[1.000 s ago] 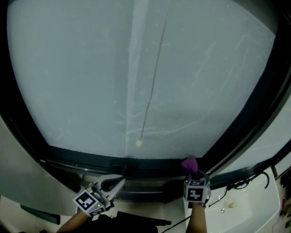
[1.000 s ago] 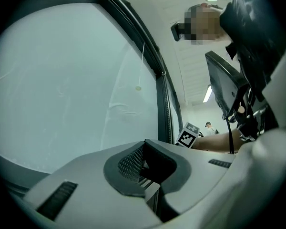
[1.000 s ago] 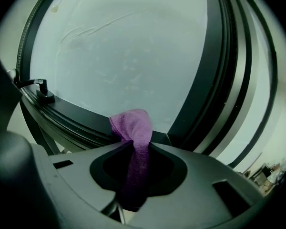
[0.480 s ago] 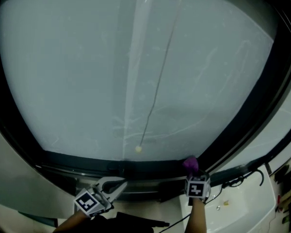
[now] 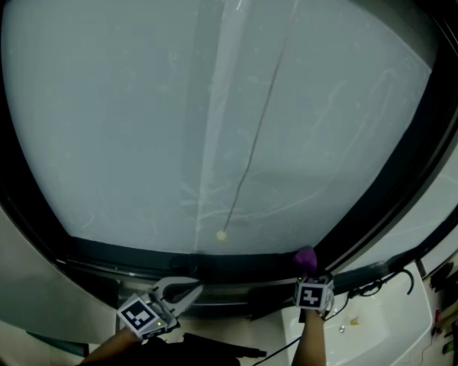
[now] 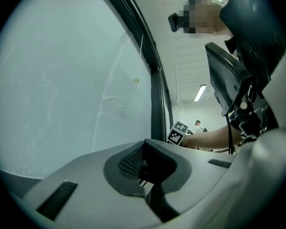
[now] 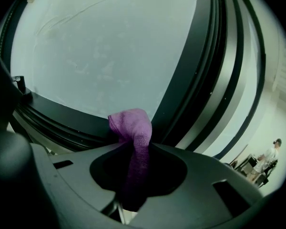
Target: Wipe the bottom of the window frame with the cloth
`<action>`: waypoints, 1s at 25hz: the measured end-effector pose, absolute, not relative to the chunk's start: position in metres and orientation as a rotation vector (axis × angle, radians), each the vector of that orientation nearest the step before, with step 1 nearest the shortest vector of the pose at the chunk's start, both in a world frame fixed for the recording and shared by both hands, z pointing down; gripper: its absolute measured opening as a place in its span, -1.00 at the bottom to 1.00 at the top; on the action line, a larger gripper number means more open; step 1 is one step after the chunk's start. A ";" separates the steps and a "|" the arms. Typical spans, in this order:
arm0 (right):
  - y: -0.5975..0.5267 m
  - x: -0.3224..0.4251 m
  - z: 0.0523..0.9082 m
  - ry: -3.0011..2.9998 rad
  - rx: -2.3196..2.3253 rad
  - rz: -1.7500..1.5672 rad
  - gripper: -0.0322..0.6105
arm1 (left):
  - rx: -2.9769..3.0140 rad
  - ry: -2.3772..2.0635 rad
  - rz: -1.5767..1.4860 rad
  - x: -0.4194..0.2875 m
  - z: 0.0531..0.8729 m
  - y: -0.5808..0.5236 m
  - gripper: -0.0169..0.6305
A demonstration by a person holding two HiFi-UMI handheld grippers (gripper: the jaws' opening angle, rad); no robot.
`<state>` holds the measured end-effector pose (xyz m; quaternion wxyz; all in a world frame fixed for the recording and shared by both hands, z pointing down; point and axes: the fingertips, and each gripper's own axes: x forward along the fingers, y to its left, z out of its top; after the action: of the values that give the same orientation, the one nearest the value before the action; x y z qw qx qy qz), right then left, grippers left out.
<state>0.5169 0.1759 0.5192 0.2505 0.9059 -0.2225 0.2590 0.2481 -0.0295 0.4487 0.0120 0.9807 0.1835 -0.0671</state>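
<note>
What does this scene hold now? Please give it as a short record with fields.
right tool: shut on the purple cloth
cloth position: against the bottom window frame, near its right corner
left tool: shut, empty, just below the frame
glass: pale, with a hanging cord

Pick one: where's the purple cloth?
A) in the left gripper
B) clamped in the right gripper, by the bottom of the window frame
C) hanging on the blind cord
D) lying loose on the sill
B: the right gripper view shows the purple cloth pinched in the right gripper, its tip up by the dark bottom of the window frame.
</note>
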 end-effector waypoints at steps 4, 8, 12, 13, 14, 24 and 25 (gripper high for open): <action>0.187 0.520 0.519 -0.560 2.483 0.703 -0.63 | 3.054 0.567 -0.198 0.248 0.449 -0.029 -0.93; 0.193 0.519 0.523 -0.547 2.507 0.715 -0.63 | 3.058 0.565 -0.215 0.248 0.448 -0.030 -0.93; 0.201 0.517 0.525 -0.525 2.514 0.724 -0.64 | 3.043 0.559 -0.223 0.249 0.449 -0.031 -0.93; 0.203 0.516 0.526 -0.521 2.514 0.724 -0.63 | 3.042 0.556 -0.220 0.249 0.449 -0.031 -0.93; 0.205 0.514 0.526 -0.517 2.513 0.728 -0.63 | 3.045 0.555 -0.217 0.249 0.449 -0.031 -0.93; 0.215 0.454 0.524 -0.765 2.802 0.636 -0.64 | 3.042 0.583 -0.229 0.248 0.449 -0.031 -0.93; 0.216 0.442 0.518 -0.804 2.870 0.573 -0.64 | 3.036 0.581 -0.236 0.248 0.449 -0.031 -0.93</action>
<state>0.4424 0.2164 0.5183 0.0531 0.9443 -0.2644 0.1885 0.2481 -0.0313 0.4486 0.0207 0.9791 0.1873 -0.0762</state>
